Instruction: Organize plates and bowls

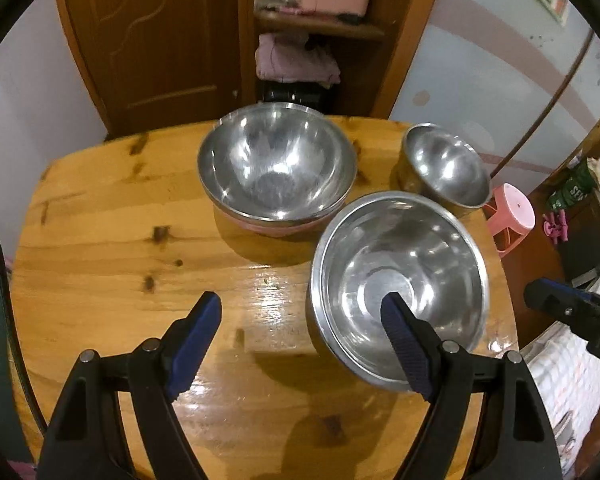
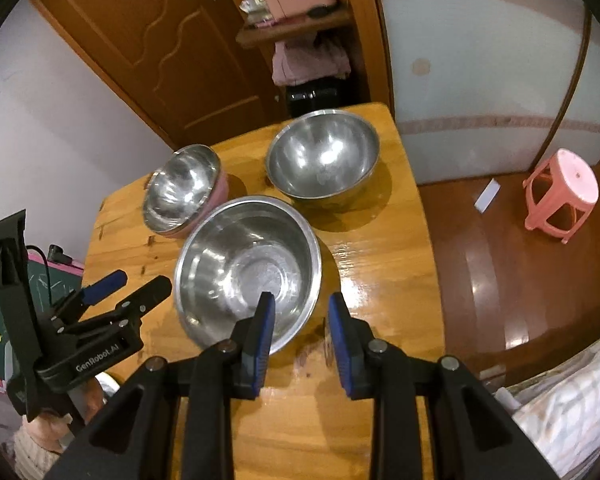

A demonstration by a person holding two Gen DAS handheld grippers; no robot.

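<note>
Wooden table carries three steel bowls, one nested in pink bowl

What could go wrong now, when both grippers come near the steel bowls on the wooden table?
1. The nearest steel bowl is smooth and shiny; the open right gripper straddles its rim and may slip when it pinches.
2. The small bowl stands close to the table edge, above the pink stool; a push could send it off.
3. The left gripper also heads to that bowl, so the two may collide.
</note>
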